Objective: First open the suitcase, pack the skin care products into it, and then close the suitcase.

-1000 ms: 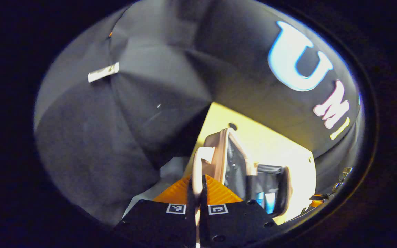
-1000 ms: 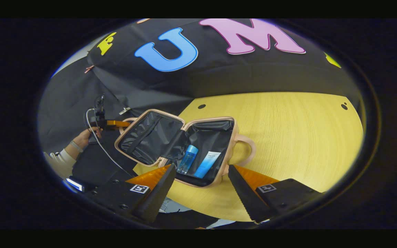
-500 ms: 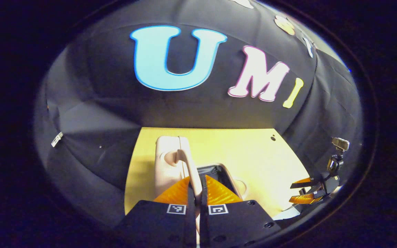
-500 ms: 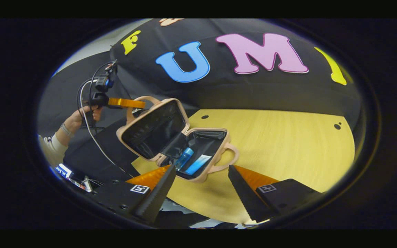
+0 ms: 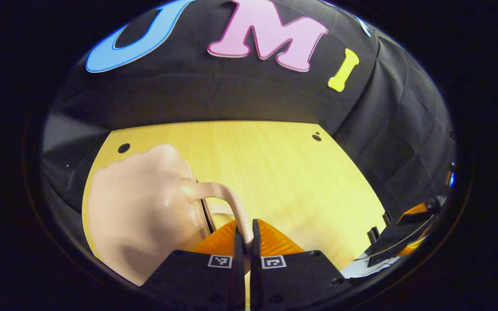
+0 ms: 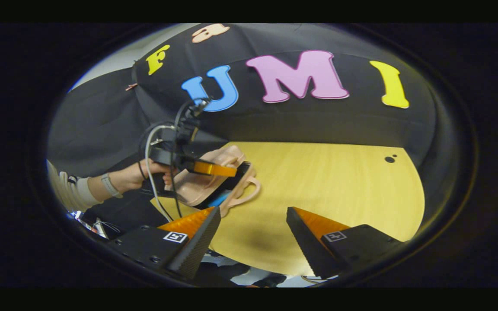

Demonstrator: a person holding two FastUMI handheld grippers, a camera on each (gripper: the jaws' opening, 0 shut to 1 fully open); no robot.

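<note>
A small pale pink suitcase (image 5: 141, 207) lies at the left of the wooden table (image 5: 275, 172), its lid lowered almost flat. My left gripper (image 5: 245, 235) is shut on the lid's handle (image 5: 227, 196). In the right gripper view the suitcase (image 6: 201, 183) shows a narrow dark gap at its front with a sliver of a blue skin care product (image 6: 219, 199) inside, and the left gripper (image 6: 225, 170) sits over its handle, held by a hand (image 6: 145, 172). My right gripper (image 6: 253, 233) hangs open over the table's near edge, nothing between its fingers.
The round wooden table (image 6: 327, 190) stretches to the right of the suitcase, with small dark holes (image 6: 389, 159) near its far rim. Black cloth walls close it in behind and to the sides. A sleeve (image 6: 76, 192) reaches in from the left.
My left gripper has swung the lid by its handle from upright down over the base, hiding most of the products. The right gripper has drawn back a little, staying open.
</note>
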